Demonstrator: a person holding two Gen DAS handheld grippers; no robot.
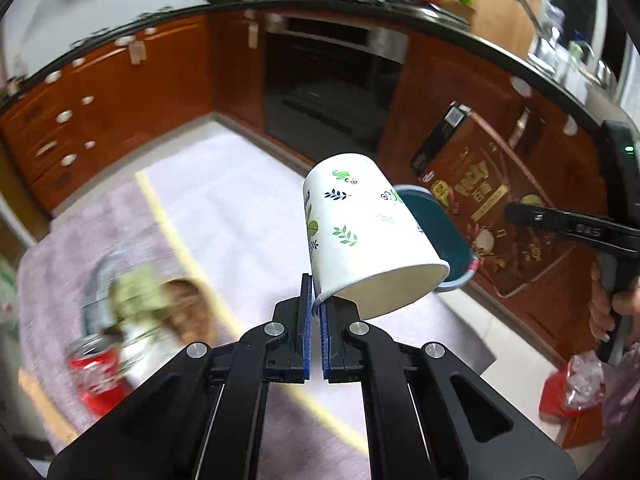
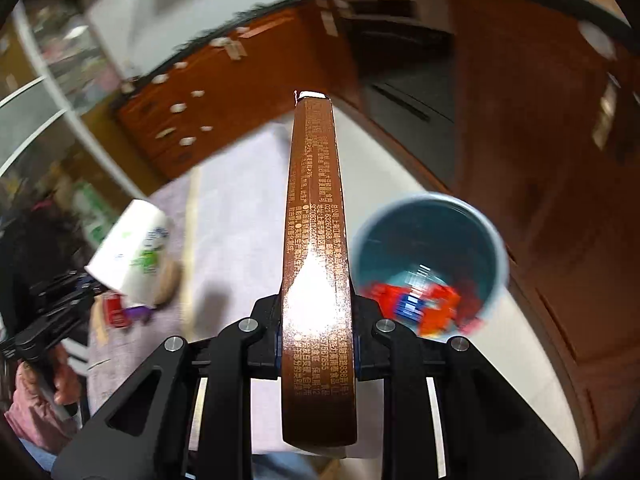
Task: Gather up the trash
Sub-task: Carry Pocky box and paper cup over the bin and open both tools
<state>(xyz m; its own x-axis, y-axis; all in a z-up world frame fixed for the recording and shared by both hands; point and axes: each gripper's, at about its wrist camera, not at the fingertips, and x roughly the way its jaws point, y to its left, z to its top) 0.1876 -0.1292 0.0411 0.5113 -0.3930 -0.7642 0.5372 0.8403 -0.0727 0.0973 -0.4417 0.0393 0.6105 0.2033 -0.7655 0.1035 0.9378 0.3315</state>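
1. While your left gripper (image 1: 316,312) is pinching the rim of the cup (image 1: 360,228), you are holding it tilted above the cloth (image 1: 240,208), beside the bin (image 1: 440,232)
2. Your right gripper (image 2: 318,344) is clamping the brown box (image 2: 316,240) edge-on, just left of the bin (image 2: 496,248)
3. Red wrappers (image 2: 424,308) are lying in the bin; a can (image 1: 96,368) is lying on the cloth
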